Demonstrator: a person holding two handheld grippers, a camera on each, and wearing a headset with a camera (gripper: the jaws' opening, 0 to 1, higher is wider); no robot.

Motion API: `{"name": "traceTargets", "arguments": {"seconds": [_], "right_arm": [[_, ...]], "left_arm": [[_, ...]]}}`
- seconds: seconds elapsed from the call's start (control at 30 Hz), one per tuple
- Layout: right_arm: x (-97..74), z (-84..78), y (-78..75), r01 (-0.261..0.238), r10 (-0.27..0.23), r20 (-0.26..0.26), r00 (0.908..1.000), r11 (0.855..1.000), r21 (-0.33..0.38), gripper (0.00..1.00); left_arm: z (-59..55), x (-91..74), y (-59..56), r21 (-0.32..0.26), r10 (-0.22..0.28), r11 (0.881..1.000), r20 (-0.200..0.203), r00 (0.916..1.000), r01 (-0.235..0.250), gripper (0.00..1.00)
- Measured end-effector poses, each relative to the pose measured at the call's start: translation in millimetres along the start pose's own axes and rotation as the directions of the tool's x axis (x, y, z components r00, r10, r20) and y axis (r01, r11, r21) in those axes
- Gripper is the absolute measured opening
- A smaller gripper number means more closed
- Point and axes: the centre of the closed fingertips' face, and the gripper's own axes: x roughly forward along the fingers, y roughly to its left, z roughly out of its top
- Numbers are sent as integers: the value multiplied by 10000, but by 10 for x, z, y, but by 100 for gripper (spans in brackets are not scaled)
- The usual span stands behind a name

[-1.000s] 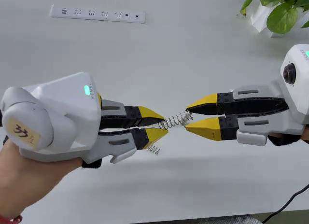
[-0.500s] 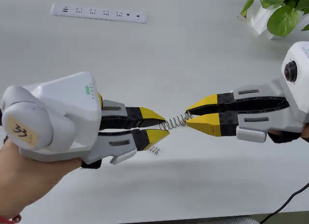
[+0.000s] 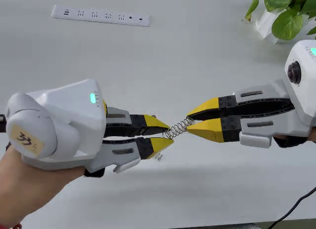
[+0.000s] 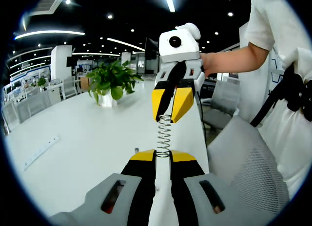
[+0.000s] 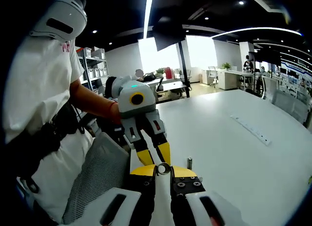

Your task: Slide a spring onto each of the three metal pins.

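Silver wire coil spring (image 3: 178, 128) spans the gap between two yellow-tipped claws, held clear of the white tabletop (image 3: 207, 66). The right gripper (image 3: 189, 124) has its jaws pressed together on one end of the coil. The left gripper (image 3: 168, 133) has its jaws drawn nearly together at the other end, and I cannot tell whether they pinch the coil itself or a pin running inside it. A short upright metal pin (image 3: 153, 117) stands on the table just behind the left tips, and a second small loose spring (image 3: 159, 157) lies on the surface below them. The weak point, in my judgement, is how little of the coil each claw has. If either one eases off while the coil is loaded, it could snap free and fly. Pushing the claws together out of line would likely bow the coil sideways rather than seat it. A dip of the left claw could topple the standing pin or flick the loose spring away.
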Motion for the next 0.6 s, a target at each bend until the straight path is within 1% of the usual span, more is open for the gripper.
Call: {"name": "traceTargets", "arguments": {"seconds": [0.37,0.6], "right_arm": [[48,64,47,-152,140,-265,9996,9989,-435,7],[69,77,62,-239,220,-354,9991,9982,-555,7]], "left_arm": [[-10,25,-23,-19,-108,9999,-4,9999,108,7],[-5,37,-35,-27,-143,9999,24,9999,143,7]]}}
